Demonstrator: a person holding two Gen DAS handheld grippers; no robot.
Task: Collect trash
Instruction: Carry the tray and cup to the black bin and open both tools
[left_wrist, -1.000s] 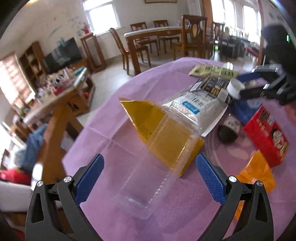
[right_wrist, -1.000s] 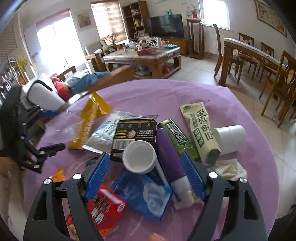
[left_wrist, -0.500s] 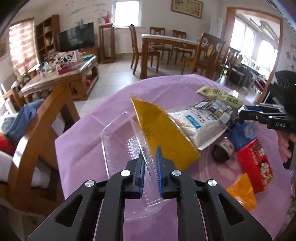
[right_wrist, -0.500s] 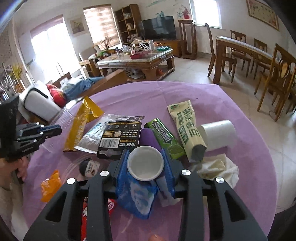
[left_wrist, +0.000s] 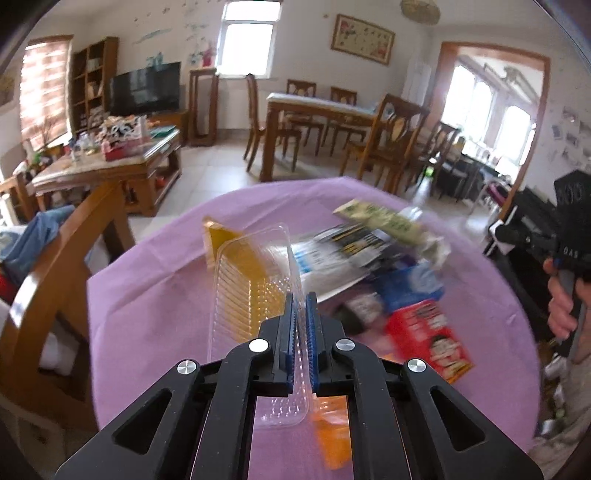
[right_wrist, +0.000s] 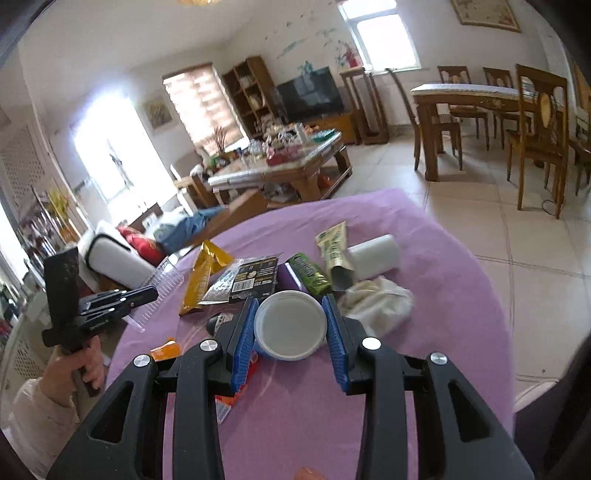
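My left gripper is shut on the edge of a clear plastic tray and holds it tilted above the purple table. It also shows in the right wrist view, at the left, with the tray. My right gripper is shut on a white paper cup, lifted above the table. Trash lies in a heap: a yellow wrapper, a black packet, a green wrapper, a white tissue, a red packet.
A wooden chair stands at the table's left edge. A white paper roll and a pale green pouch lie at the far side. An orange wrapper lies near me. A coffee table and a dining set stand beyond.
The left gripper closed on the clear tray and lifted it upright. The right gripper closed on the white cup and raised it off the heap.
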